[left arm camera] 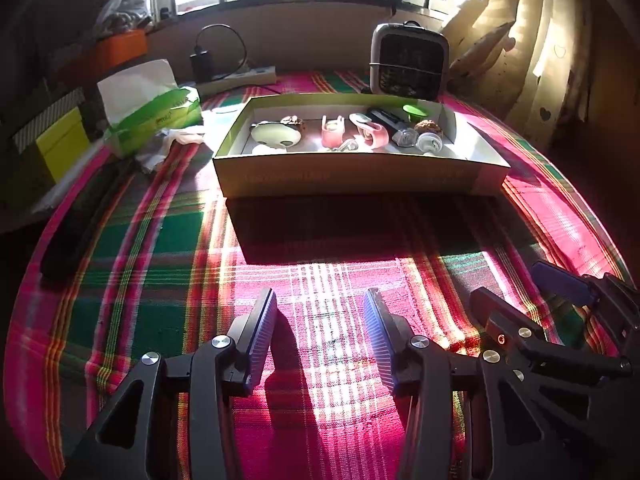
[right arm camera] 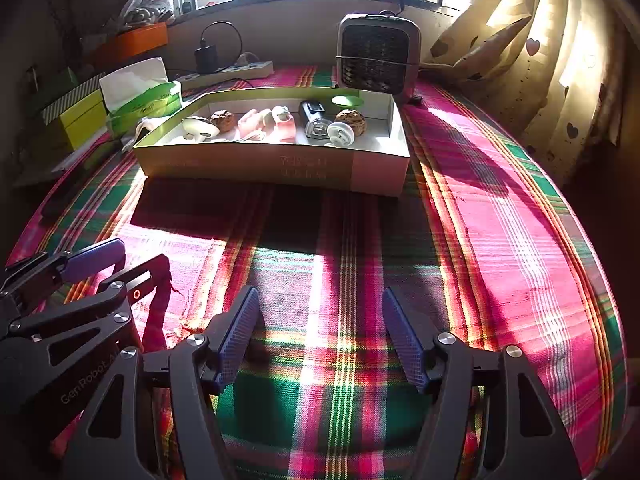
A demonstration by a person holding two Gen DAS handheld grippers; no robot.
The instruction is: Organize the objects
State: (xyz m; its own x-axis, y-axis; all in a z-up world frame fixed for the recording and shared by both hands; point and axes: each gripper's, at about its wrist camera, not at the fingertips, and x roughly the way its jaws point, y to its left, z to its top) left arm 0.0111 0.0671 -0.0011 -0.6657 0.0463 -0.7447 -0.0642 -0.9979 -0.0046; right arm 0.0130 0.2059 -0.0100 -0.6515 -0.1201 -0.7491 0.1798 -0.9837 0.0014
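Your left tongs [left arm camera: 320, 320] and right tongs [right arm camera: 316, 320] both stand open and empty, side by side low over the plaid cloth [right arm camera: 500, 240]. The box [left arm camera: 360, 178] sits well ahead of both, holding small items: pink pieces [left arm camera: 334, 132], a black device [right arm camera: 314, 116], a green lid [left arm camera: 414, 110]. A heater [right arm camera: 376, 56] stands just beyond it.
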